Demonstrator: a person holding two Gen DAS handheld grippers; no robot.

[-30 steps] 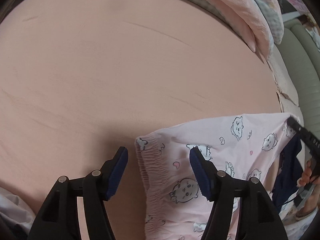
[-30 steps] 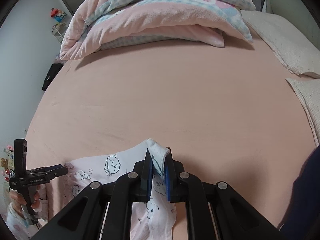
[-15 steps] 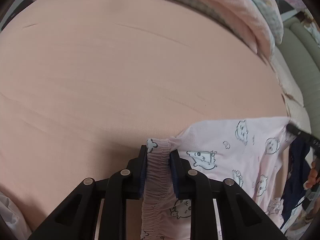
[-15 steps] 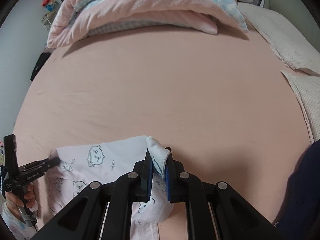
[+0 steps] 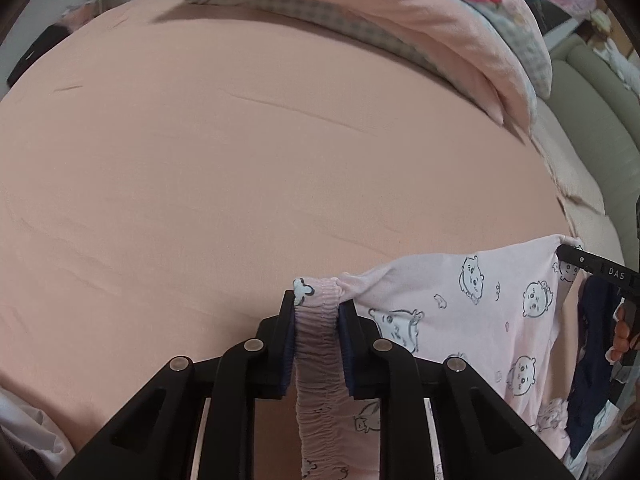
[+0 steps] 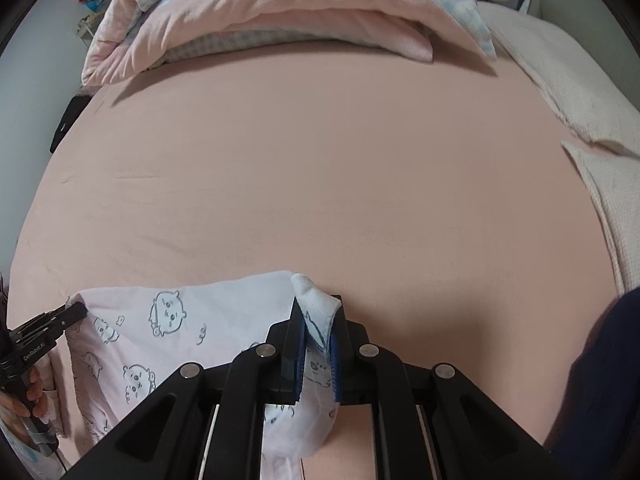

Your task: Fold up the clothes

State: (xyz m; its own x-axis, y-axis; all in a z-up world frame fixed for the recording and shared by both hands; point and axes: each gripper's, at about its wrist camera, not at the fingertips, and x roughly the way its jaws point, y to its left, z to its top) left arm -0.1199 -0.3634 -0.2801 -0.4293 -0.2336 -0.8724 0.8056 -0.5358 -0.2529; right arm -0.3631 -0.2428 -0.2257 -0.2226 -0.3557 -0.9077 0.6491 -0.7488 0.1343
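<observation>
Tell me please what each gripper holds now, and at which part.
Both hold the pale pink cartoon-print cotton garment. The left gripper pinches its gathered elastic waistband at one top corner; the right gripper pinches the opposite top corner.

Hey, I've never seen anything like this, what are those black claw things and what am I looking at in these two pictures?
They are hand-held grippers, one in each of a person's hands, each with a camera looking along its fingers. One picture is from the left gripper, the other from the right gripper. Both are clamped shut on the top edge of pink cartoon-print pajama pants, stretched between them over a bed with a peach sheet. A folded quilt lies at the far end.
</observation>
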